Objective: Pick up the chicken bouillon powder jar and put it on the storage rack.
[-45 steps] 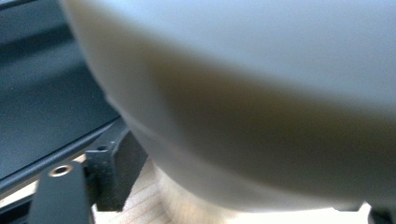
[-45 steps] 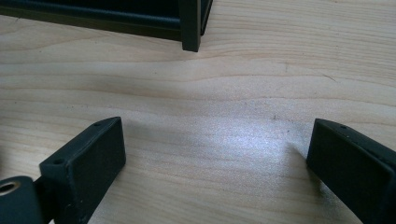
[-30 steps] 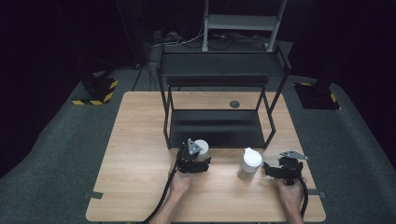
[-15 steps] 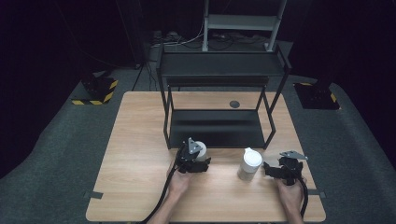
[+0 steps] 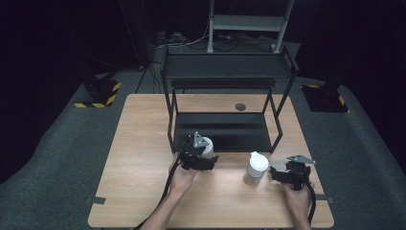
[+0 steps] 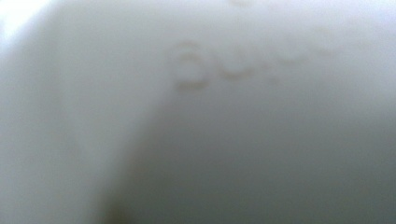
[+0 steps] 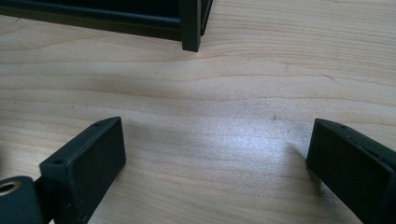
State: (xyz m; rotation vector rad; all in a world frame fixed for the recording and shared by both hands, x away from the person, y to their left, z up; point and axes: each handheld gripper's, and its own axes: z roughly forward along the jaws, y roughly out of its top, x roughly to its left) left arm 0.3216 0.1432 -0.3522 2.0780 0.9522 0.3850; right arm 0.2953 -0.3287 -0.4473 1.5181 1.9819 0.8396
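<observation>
- Table [image 5: 143,143] of pale wood stands on dark grey carpet [image 5: 57,167] in a black, unlit room; a black two-level metal rack [image 5: 229,72] sits on its far half, with a small dark round disc [image 5: 240,107] on the wood behind the lower shelf.
- Off the table, a yellow-and-black striped base [image 5: 98,92] lies on the floor at the far left, a second one [image 5: 325,98] sits at the far right, and cables [image 5: 191,42] and a grey stand [image 5: 249,21] lie behind the rack.
- Count: two white bottles, two grippers, two hands, one rack, one disc.
- Left gripper [image 5: 201,155] is clamped on the first white bottle [image 5: 207,147], held just in front of the rack's lower shelf; in the left gripper view the bottle's blurred white wall [image 6: 196,112] sits right against the lens.
- Second white bottle [image 5: 256,167] stands upright on the wood between the two hands, capped, just left of the right gripper and apart from it.
- Right gripper [image 5: 276,175] rests low by the right edge; in the right gripper view its jaws stand wide apart over bare wood, gripping nothing, with a rack leg [image 7: 191,25] ahead.
- Against the earlier frames, the left gripper and its bottle sit a little higher and closer to the shelf; the right gripper and the standing bottle are where they were.
</observation>
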